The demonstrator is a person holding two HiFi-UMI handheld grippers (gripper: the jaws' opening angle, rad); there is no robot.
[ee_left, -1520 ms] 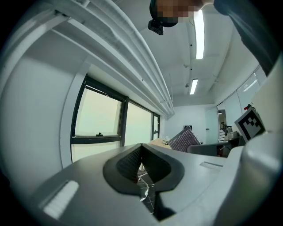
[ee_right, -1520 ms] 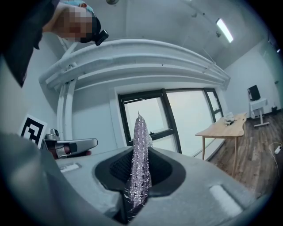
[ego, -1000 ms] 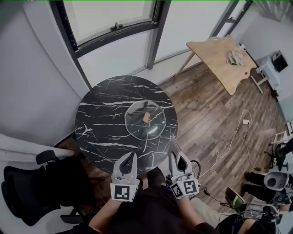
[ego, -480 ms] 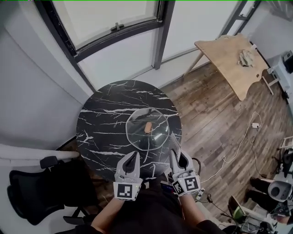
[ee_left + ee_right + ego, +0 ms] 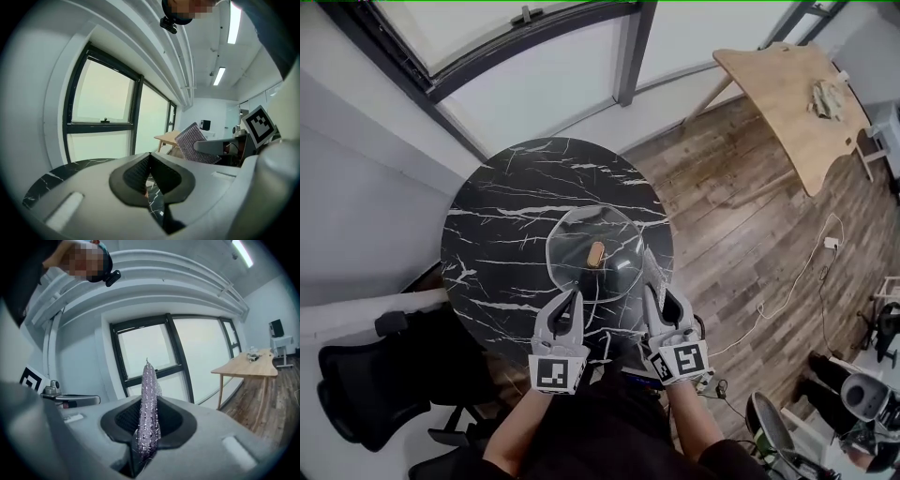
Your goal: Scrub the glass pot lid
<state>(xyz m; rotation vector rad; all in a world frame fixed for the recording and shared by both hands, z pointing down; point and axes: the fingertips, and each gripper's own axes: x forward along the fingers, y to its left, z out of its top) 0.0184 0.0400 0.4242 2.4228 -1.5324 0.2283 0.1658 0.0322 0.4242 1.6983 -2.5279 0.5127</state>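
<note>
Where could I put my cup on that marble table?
Bare marble runs along the far and left rim of the table, beyond the glass lid. The near edge is crowded by lid, left gripper and right gripper.

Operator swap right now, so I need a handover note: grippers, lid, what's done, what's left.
Left gripper: shut, empty, over the near edge of the table.
Right gripper: shut on a sparkly scrubber, beside the left one.
Lid: lies on the table just ahead of both grippers; no contact that I can see.
Done: scrubber is in hand.
Left: all the scrubbing; probably steady the lid with the left first.
</note>
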